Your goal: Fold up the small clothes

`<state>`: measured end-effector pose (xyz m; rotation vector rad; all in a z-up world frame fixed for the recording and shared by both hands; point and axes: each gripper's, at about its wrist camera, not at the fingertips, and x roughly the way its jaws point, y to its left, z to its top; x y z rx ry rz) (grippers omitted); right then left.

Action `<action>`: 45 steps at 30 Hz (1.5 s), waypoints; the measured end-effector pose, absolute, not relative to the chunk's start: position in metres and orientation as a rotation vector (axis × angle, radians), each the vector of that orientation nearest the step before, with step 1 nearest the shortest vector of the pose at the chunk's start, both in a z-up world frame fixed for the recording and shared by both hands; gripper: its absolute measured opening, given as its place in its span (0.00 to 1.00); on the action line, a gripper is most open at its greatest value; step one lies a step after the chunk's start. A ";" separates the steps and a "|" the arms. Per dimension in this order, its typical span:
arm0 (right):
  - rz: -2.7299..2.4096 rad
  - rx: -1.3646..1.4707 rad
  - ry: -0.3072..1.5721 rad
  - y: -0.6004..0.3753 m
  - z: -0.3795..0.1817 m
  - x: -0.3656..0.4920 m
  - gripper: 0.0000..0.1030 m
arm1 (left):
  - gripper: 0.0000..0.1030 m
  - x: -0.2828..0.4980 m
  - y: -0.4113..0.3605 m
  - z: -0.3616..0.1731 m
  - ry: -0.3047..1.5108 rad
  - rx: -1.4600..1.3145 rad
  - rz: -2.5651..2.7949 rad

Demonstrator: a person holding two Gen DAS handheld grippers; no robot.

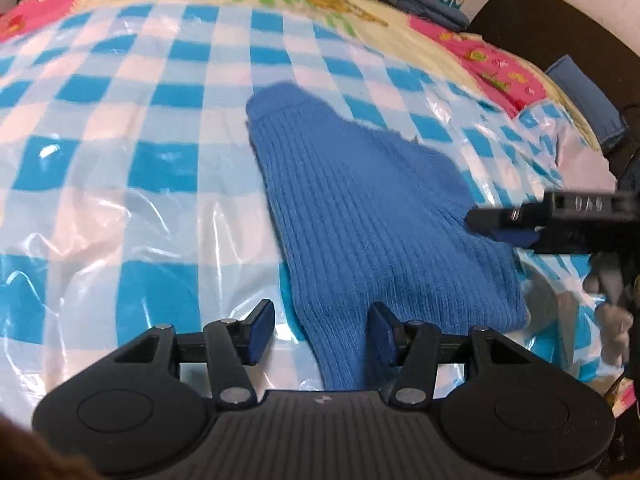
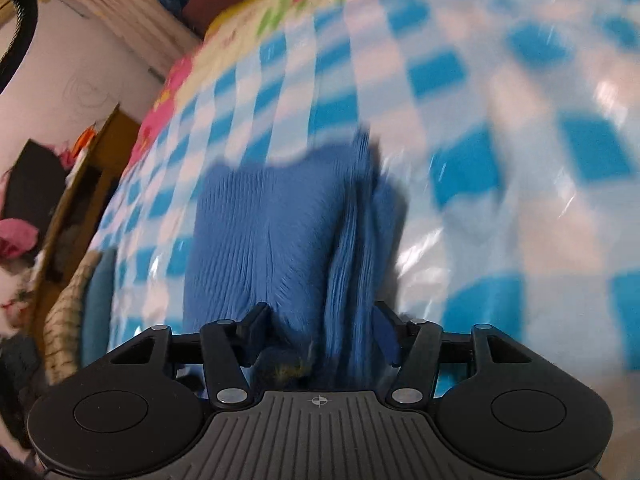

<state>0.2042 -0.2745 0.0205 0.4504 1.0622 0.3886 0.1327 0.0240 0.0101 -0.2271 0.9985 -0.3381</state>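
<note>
Progress: you look to be partway through one fold; the blue knitted garment (image 1: 360, 216) has a layer doubled over along its right side, judging from the right wrist view, where stacked ribbed edges stand up in a ridge (image 2: 356, 248)

Left to do: the fold is not yet laid flat, the narrow end toward 12 o'clock is still stretched out, and the piece needs squaring up; whether other clothes wait is not shown

Left gripper (image 1: 318, 332): released, its blue pads stand apart; the garment's near end runs under the right pad and into the gap, but the left pad is clear of it

Right gripper (image 2: 320, 330): bunched knit fills the space between the pads; motion blur hides whether they press, so you cannot tell if it is clenched. In the left wrist view it comes in from 3 o'clock (image 1: 504, 222) with blue at its tip, at the garment's edge

Garment place: on the blue-and-white checked plastic sheet (image 1: 120, 160), near its middle, running from 6 toward 12 o'clock in the left view

Garment look: ribbed, thick, soft blue knit; broad near you, narrowing to a rounded end
</note>
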 end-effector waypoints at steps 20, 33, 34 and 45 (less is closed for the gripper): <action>0.327 0.201 0.862 -0.239 0.039 0.242 0.12 | 0.53 0.150 0.002 0.020 0.899 -0.152 -0.334; 0.409 0.351 0.927 -0.246 0.019 0.259 0.20 | 0.54 0.153 -0.003 0.014 0.913 -0.142 -0.330; 0.405 0.346 0.921 -0.246 0.020 0.260 0.20 | 0.54 0.153 -0.003 0.015 0.910 -0.141 -0.331; 0.324 0.425 0.840 -0.271 0.028 0.253 0.06 | 0.54 0.156 -0.005 0.019 0.885 -0.151 -0.337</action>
